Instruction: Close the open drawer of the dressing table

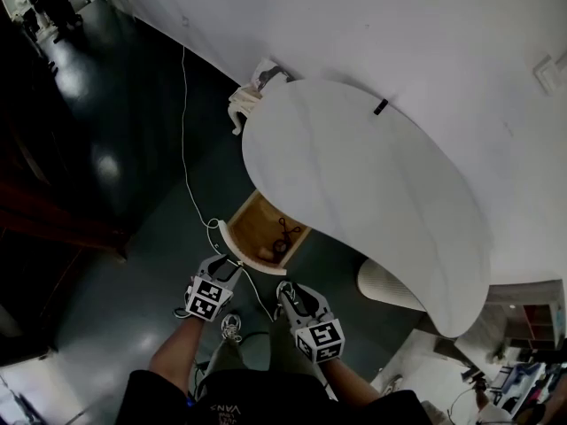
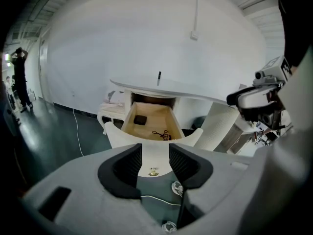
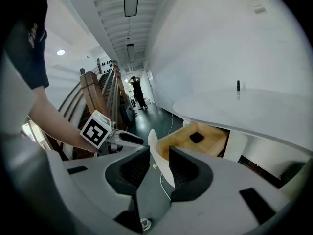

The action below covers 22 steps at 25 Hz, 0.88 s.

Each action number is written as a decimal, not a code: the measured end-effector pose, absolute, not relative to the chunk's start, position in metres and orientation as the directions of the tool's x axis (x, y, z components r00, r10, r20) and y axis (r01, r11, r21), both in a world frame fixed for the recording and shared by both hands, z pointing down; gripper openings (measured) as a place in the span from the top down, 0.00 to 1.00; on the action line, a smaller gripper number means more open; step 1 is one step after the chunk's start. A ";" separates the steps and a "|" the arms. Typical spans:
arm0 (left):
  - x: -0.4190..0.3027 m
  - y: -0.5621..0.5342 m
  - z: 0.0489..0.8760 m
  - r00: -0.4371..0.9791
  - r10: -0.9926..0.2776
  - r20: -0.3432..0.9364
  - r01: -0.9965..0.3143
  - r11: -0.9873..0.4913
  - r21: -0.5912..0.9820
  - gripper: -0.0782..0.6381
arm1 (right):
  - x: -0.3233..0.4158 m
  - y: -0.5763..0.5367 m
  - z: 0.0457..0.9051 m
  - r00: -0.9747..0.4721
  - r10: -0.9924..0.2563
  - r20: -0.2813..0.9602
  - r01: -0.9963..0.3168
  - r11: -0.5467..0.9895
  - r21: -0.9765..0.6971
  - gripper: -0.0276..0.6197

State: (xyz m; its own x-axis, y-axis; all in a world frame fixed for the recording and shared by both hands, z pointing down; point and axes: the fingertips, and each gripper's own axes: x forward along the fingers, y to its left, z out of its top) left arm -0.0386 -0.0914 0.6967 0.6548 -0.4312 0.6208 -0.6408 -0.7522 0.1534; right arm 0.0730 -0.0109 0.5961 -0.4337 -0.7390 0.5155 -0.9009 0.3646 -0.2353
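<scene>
Approach step. Left gripper (image 2: 155, 161) is open and empty, with the drawer front (image 2: 146, 137) and its knob (image 2: 153, 172) just ahead. Right gripper (image 3: 159, 163) is likewise open. Next: push the front squarely inward.

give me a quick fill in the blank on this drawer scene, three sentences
1. The drawer is pulled ___ of the dressing table.
2. Inside it lie a black cord and a small box coloured ___.
3. The left gripper and the right gripper hold nothing; their jaws stand ___.
Missing words: out; black; open
</scene>
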 end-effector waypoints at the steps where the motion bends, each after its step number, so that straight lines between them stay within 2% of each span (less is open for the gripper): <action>1: -0.037 -0.092 0.699 0.653 -0.424 0.627 -0.639 -0.753 0.156 0.66 | 0.074 -0.012 0.599 -0.436 -0.735 0.519 -0.900 0.364 -0.239 0.80; 22: -0.015 -0.102 0.712 0.650 -0.423 0.631 -0.656 -0.732 0.183 0.65 | 0.089 -0.020 0.604 -0.468 -0.699 0.540 -0.883 0.384 -0.269 0.80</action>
State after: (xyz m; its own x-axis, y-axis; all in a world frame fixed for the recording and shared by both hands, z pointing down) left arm -0.0145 -0.1025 0.7120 0.6496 -0.4235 0.6315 -0.6558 -0.7323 0.1835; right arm 0.0887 -0.0204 0.6042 -0.4682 -0.6991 0.5404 -0.8834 0.3837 -0.2690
